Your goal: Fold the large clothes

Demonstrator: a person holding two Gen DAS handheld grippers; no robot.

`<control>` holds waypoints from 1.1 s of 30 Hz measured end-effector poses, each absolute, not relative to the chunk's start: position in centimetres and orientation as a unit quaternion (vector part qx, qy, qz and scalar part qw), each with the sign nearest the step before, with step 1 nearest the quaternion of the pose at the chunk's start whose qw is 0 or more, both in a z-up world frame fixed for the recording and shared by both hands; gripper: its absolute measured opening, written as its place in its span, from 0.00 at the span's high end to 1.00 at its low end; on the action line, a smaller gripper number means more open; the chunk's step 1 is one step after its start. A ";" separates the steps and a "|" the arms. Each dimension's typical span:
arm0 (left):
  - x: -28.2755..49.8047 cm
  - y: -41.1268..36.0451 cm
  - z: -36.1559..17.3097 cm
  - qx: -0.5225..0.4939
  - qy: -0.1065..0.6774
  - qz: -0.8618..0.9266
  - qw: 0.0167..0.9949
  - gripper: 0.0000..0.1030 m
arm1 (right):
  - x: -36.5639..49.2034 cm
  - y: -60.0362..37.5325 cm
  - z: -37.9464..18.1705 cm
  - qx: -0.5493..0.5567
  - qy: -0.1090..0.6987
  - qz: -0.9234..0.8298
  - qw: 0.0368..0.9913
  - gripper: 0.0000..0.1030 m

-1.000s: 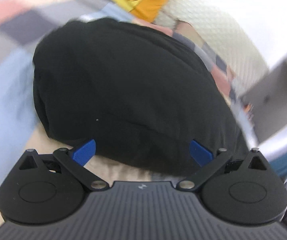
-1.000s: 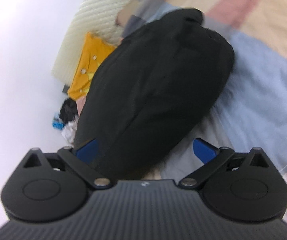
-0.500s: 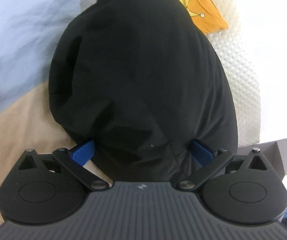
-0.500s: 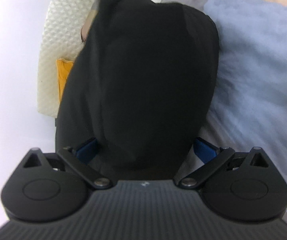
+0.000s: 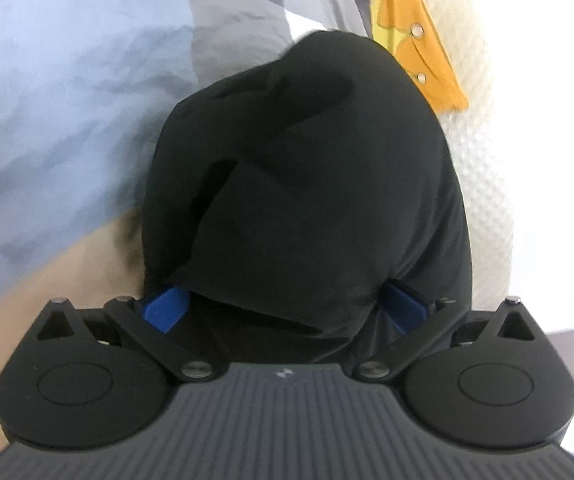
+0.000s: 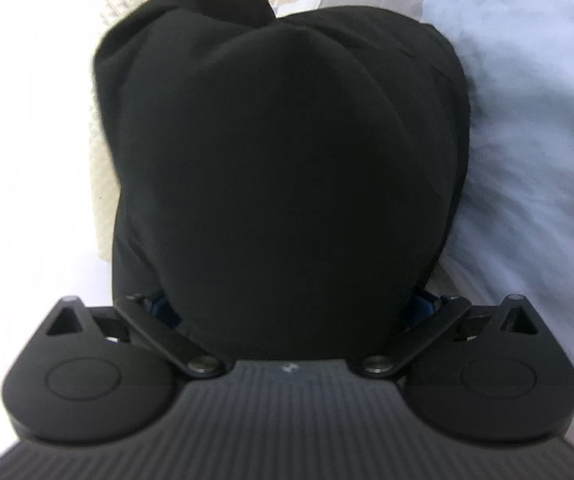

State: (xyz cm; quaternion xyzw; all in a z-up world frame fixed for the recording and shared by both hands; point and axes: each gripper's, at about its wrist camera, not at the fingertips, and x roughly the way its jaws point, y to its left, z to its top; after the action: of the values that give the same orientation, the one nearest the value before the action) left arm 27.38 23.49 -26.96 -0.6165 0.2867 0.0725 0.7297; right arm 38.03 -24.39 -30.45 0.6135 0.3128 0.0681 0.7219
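Note:
A folded black garment (image 5: pixel 307 184) lies in a thick bundle on the patchwork bed cover (image 5: pixel 67 80). My left gripper (image 5: pixel 283 308) stands open, its blue fingertips (image 5: pixel 165 307) wide apart on either side of the bundle's near end, and the cloth bulges over the gap between them. In the right wrist view the same black garment (image 6: pixel 287 168) fills most of the frame. My right gripper (image 6: pixel 291 308) is also open around the bundle's other end. The cloth covers its blue fingertips (image 6: pixel 421 305) almost fully.
An orange cloth with snap buttons (image 5: pixel 415 40) lies past the bundle, against a cream quilted pad (image 5: pixel 483 184). That quilted pad (image 6: pixel 105 160) and a bright white wall border the bed. Light blue cover (image 6: pixel 527 120) spreads on the bundle's other side.
Both grippers have pushed in closer, so the black bundle now sits between and over their fingers. Finger spacing has stayed the same. Both views have swung to look along the bundle.

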 end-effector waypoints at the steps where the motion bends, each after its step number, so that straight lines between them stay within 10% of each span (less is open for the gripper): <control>1: 27.7 23.8 -27.2 -0.624 0.281 0.071 0.725 0.00 | 38.0 -24.3 -30.6 0.614 0.312 0.071 0.721 0.00; 4: 27.6 24.3 -27.1 -0.621 0.267 0.067 0.734 0.01 | 38.2 -24.0 -30.5 0.609 0.308 0.078 0.727 0.00; 11: 27.0 25.7 -25.6 -0.609 0.255 0.038 0.750 0.39 | 38.0 -23.8 -28.1 0.587 0.288 0.091 0.751 0.26; 15: 26.6 27.4 -24.8 -0.608 0.300 0.028 0.735 0.36 | 38.0 -24.5 -27.8 0.586 0.315 0.088 0.742 0.21; 22: 24.7 31.8 -18.7 -0.506 0.329 0.038 0.797 0.02 | 35.8 -27.5 -22.8 0.511 0.357 0.090 0.777 0.00; 33: 37.1 35.4 -15.5 -0.406 0.358 -0.049 0.839 0.00 | 41.4 -32.1 -15.4 0.341 0.347 0.133 0.864 0.00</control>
State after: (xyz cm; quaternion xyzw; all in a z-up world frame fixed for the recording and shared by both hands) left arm 37.07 35.37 -15.48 -0.4061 0.3577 -0.0489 0.8395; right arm 41.39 -32.09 -15.43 0.3406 0.3465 0.1325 0.8639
